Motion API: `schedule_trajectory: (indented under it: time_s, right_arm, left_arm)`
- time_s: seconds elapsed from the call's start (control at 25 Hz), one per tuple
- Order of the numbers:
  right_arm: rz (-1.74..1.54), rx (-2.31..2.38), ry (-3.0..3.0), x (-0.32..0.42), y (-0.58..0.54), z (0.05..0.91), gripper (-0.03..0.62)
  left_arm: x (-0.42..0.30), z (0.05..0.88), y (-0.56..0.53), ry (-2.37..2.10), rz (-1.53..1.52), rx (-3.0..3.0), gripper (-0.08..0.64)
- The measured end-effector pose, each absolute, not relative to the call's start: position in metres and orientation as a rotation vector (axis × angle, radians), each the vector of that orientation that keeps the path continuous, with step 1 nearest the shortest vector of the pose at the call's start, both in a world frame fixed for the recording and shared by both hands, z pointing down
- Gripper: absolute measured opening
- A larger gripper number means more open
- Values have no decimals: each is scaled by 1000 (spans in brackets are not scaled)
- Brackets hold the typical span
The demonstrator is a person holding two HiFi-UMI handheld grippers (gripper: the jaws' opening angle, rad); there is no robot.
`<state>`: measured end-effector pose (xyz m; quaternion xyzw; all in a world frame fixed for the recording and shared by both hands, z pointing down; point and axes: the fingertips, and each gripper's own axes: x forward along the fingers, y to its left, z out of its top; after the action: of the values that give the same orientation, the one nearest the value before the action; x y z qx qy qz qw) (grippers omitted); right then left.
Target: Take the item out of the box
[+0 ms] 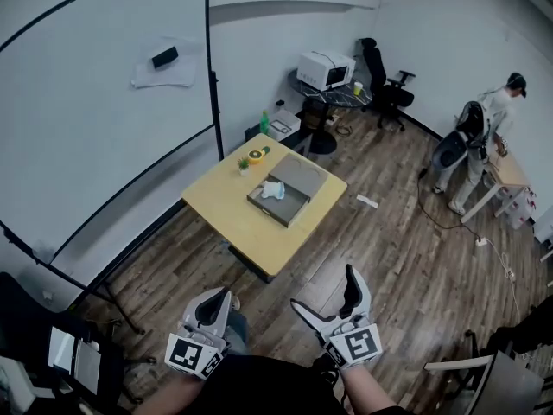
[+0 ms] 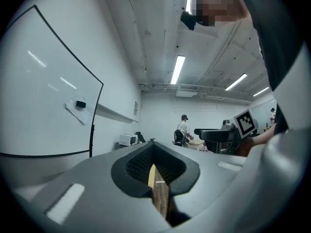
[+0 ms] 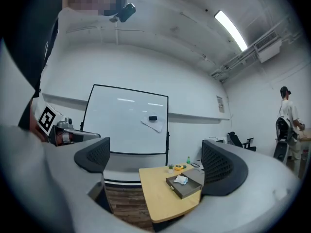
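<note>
Left gripper [image 1: 226, 301] closed up, right gripper [image 1: 324, 290] spread, both well short of the table [image 1: 226, 210].
Neither set of jaws holds anything. Straight ahead of the right gripper, the yellow table carries a grey box [image 1: 294, 206]; a crumpled white item [image 1: 274, 189] lies inside it, well apart from both grippers.

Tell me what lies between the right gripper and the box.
Head view: from right gripper to box, only wood floor, then bare table edge.
</note>
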<state>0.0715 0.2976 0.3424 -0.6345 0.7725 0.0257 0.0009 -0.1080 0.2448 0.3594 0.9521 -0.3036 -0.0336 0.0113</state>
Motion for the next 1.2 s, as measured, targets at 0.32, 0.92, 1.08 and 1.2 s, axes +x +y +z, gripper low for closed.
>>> schedule_trajectory:
  time_s: [0.32, 0.92, 1.08, 1.2]
  right_arm:
    - [150, -2071, 2385, 78, 151, 313, 597]
    - [-29, -2294, 2413, 111, -53, 332, 597]
    - [-109, -2299, 2474, 122, -82, 352, 597]
    - [-154, -2273, 2527, 131, -98, 362, 597]
  left_arm:
    - [-83, 339, 82, -800, -129, 3007, 0]
    - [-27, 366, -135, -513, -74, 2947, 0]
    - [-12, 382, -165, -503, -40, 2945, 0]
    - [-1, 384, -175, -517, -34, 2951, 0]
